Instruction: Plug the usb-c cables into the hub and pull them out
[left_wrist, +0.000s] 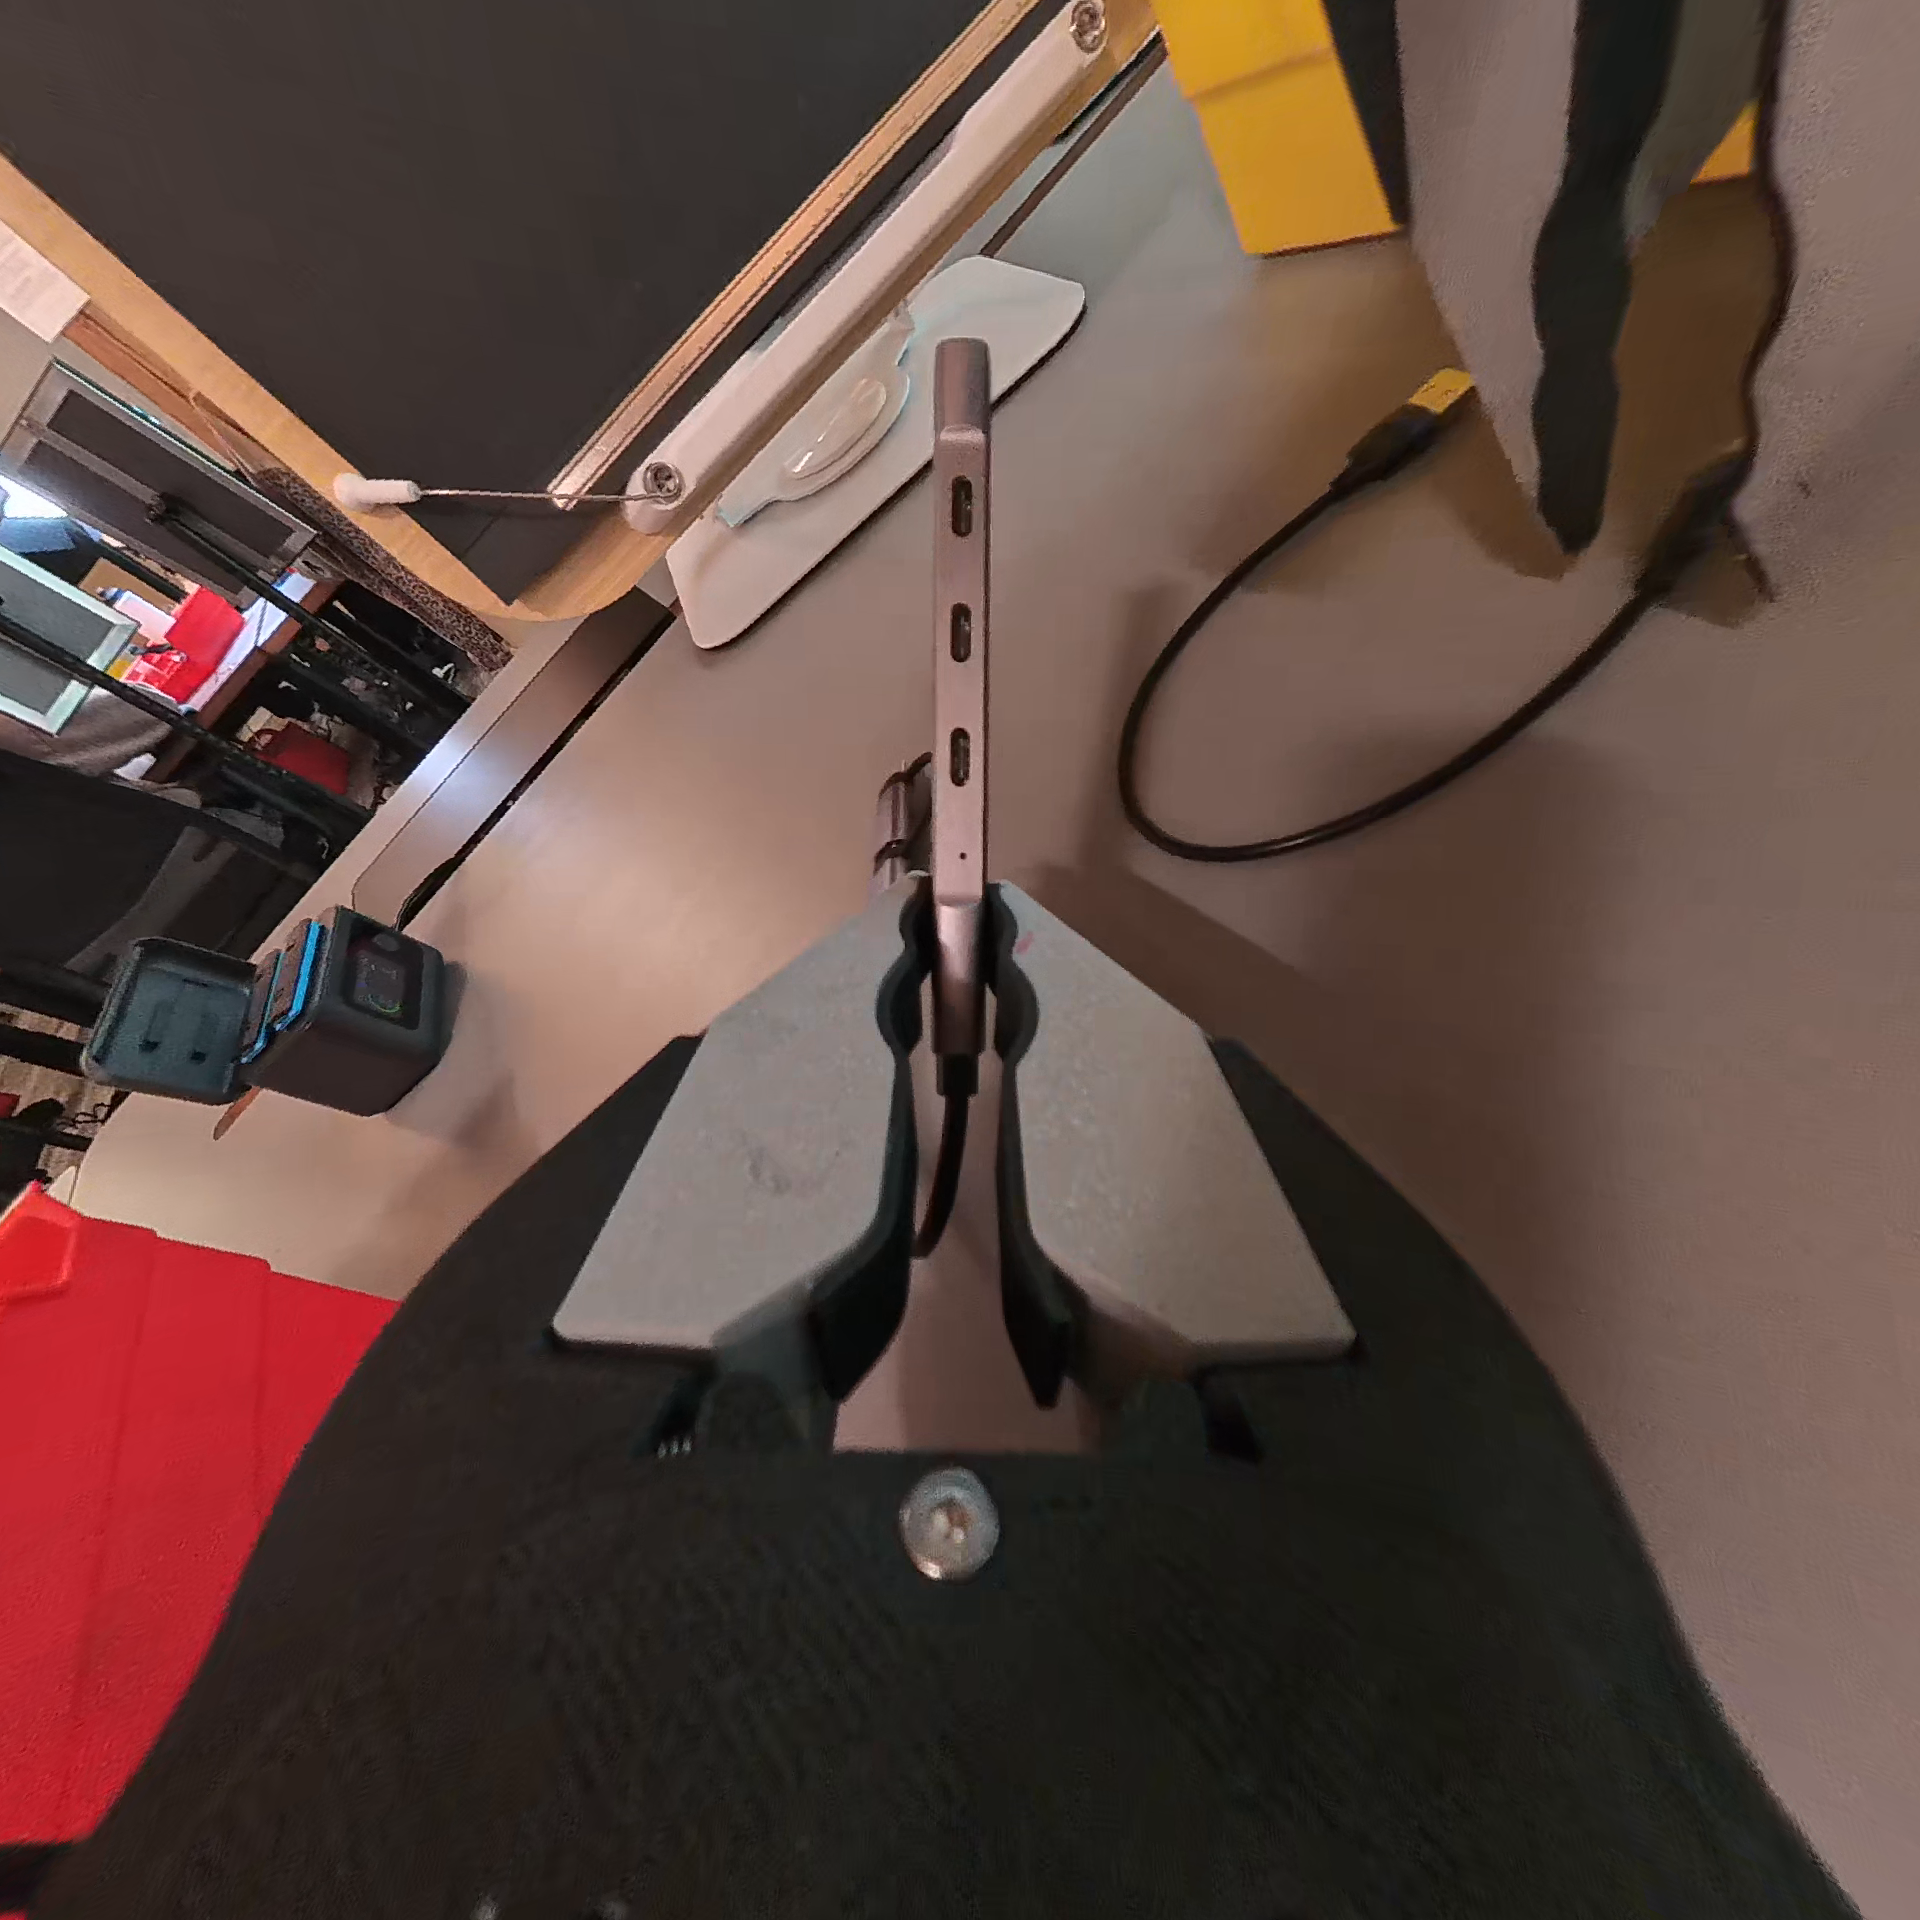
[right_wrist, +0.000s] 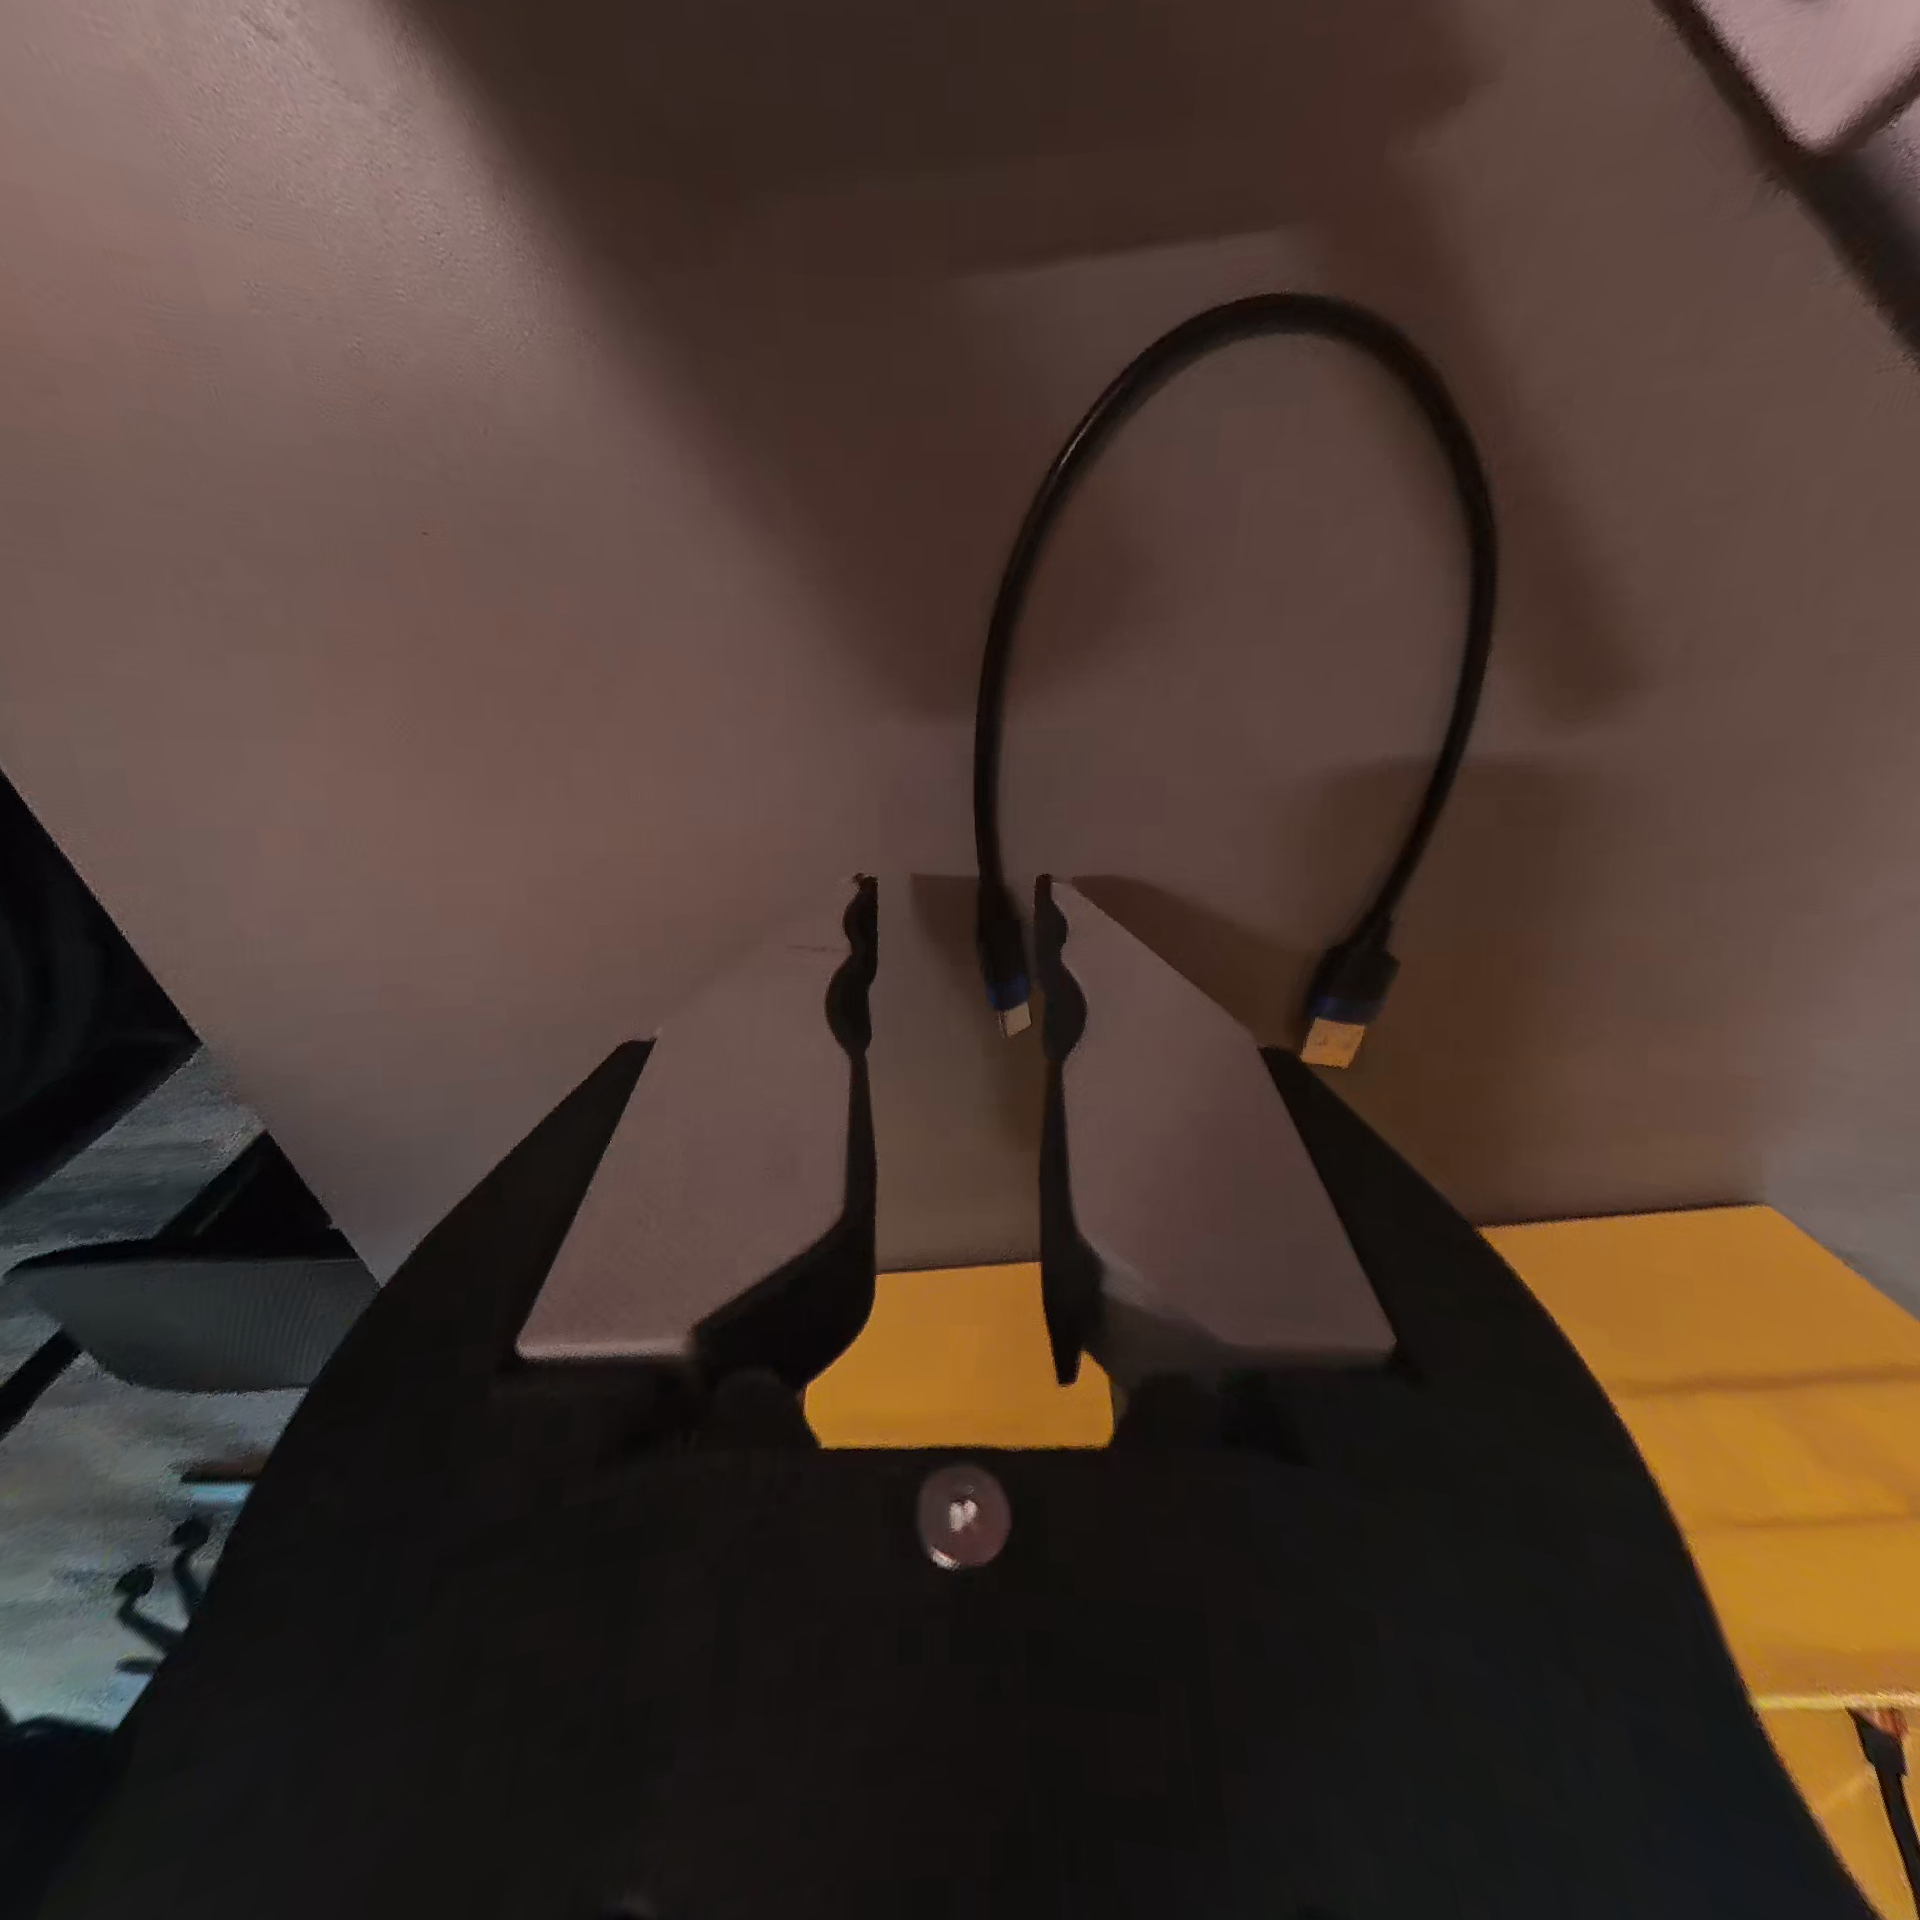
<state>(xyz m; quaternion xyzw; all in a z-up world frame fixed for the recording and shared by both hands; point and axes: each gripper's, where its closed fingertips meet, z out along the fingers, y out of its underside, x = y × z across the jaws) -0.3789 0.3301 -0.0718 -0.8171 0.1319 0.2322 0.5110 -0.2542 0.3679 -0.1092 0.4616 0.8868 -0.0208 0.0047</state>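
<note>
My left gripper (left_wrist: 961, 909) is shut on one end of a slim grey hub (left_wrist: 961, 644) and holds it edge-on above the table. Three empty USB-C ports face the camera, and the hub's own lead runs back between the fingers. A short black USB-C cable (right_wrist: 1236, 312) lies in a loop on the table and also shows in the left wrist view (left_wrist: 1143, 727). My right gripper (right_wrist: 956, 899) is open, with one plug (right_wrist: 1003, 982) between its fingers, close to the right finger. The other plug (right_wrist: 1340, 1003) lies to the right. The right gripper also shows at the top right of the left wrist view (left_wrist: 1590, 312).
A yellow box (right_wrist: 1662, 1403) sits at the table edge under my right gripper. A small black device with a screen (left_wrist: 353, 1018) stands at the left. A white pad with a clear packet (left_wrist: 883, 447) lies beyond the hub. A red surface (left_wrist: 125, 1507) is at the lower left. There is about 15 cm between the tips of the two grippers.
</note>
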